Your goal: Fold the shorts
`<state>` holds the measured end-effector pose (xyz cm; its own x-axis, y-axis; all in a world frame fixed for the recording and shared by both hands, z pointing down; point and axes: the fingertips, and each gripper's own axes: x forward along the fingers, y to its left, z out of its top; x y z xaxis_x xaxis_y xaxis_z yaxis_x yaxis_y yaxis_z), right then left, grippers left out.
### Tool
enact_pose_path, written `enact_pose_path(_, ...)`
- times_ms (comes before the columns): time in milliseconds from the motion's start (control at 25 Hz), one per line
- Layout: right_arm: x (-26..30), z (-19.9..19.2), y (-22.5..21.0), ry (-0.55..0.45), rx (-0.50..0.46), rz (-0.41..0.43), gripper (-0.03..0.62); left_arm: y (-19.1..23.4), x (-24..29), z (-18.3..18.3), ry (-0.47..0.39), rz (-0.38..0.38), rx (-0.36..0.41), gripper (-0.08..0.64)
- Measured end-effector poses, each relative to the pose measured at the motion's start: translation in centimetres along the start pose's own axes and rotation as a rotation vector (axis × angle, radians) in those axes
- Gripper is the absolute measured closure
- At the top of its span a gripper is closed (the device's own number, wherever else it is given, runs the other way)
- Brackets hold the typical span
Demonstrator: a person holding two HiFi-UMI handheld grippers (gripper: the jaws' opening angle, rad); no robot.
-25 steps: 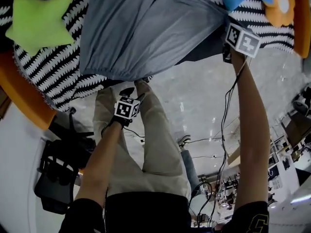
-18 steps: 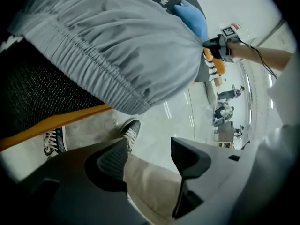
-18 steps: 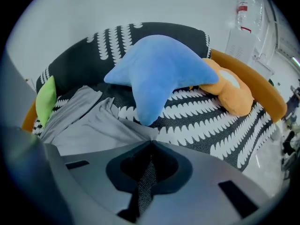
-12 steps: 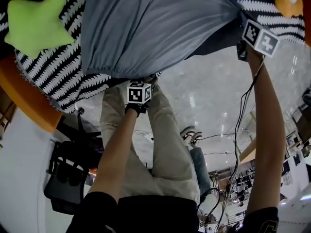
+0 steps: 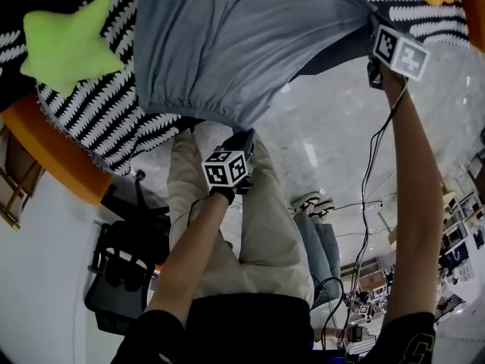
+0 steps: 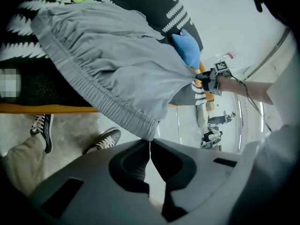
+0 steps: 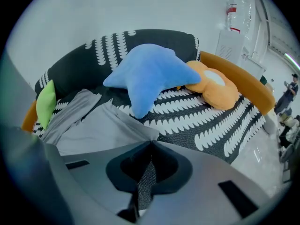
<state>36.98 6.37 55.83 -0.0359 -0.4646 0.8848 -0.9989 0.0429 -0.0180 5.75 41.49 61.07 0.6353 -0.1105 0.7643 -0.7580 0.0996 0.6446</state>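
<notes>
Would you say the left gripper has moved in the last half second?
Yes: the left gripper drew back from the striped sofa, jaws just closed on the shorts.

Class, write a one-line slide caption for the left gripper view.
Left hand-held gripper, jaws just closed, pinches the grey shorts by a waistband corner.

- The shorts (image 5: 227, 44), grey, stretch off a black-and-white striped sofa (image 5: 98, 120).
- The left gripper (image 5: 242, 136), jaws just closed, grips their lower corner; the right gripper (image 5: 373, 30) holds another corner.
- A green star cushion (image 5: 68, 44) lies on the sofa.
</notes>
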Motion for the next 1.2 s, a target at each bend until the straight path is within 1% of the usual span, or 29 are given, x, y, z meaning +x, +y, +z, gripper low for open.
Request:
enact_pose_path(120,-0.7,0.3,-0.6,-0.015,0.011,-0.022,0.574,-1.8,-1.8,-0.1,0.006,-0.043,-0.03,0.543)
enact_pose_path(200,-1.7,1.4,-0.6,-0.045,-0.019,-0.044,0.574,-2.8,-2.8,-0.7,0.03,-0.068,-0.01,0.543)
enact_pose_path(280,-2.7,2.7,-1.1,-0.091,-0.061,-0.078,0.574,-3.5,-3.3,-1.0,0.067,-0.077,0.072,0.543)
enact_pose_path(360,-2.9,3.6,-1.9,-0.108,-0.084,-0.106,0.574,-3.4,-3.2,-0.3,0.094,-0.072,0.166,0.545)
enact_pose_path(400,-3.1,4.2,-2.0,-0.116,-0.092,-0.108,0.574,-3.5,-3.3,-0.1,0.099,-0.074,0.192,0.545)
enact_pose_path(520,-3.4,5.4,-1.7,-0.145,-0.159,-0.106,0.574,-4.2,-3.6,0.1,0.105,-0.093,0.234,0.546)
enact_pose_path(560,-3.3,5.7,-1.7,-0.144,-0.163,-0.112,0.574,-4.5,-3.8,0.1,0.11,-0.095,0.249,0.546)
enact_pose_path(640,-3.0,5.6,-2.3,-0.109,-0.125,-0.131,0.574,-5.3,-3.8,-0.3,0.119,-0.103,0.273,0.546)
enact_pose_path(760,-2.9,5.4,-2.8,-0.065,-0.082,-0.143,0.574,-7.1,-3.7,-0.6,0.116,-0.13,0.272,0.546)
enact_pose_path(880,-3.3,5.8,-1.6,-0.053,-0.108,-0.133,0.574,-8.3,-4.6,-0.1,0.093,-0.161,0.247,0.546)
enact_pose_path(960,-3.7,6.3,-0.7,-0.046,-0.129,-0.131,0.573,-8.6,-5.6,0.5,0.071,-0.18,0.206,0.546)
enact_pose_path(1040,-3.9,7.2,0.3,-0.043,-0.135,-0.124,0.572,-8.6,-6.6,1.0,0.054,-0.194,0.173,0.546)
enact_pose_path(1200,-4.6,10.5,3.1,-0.067,-0.14,-0.107,0.572,-8.0,-8.3,1.9,0.036,-0.206,0.169,0.546)
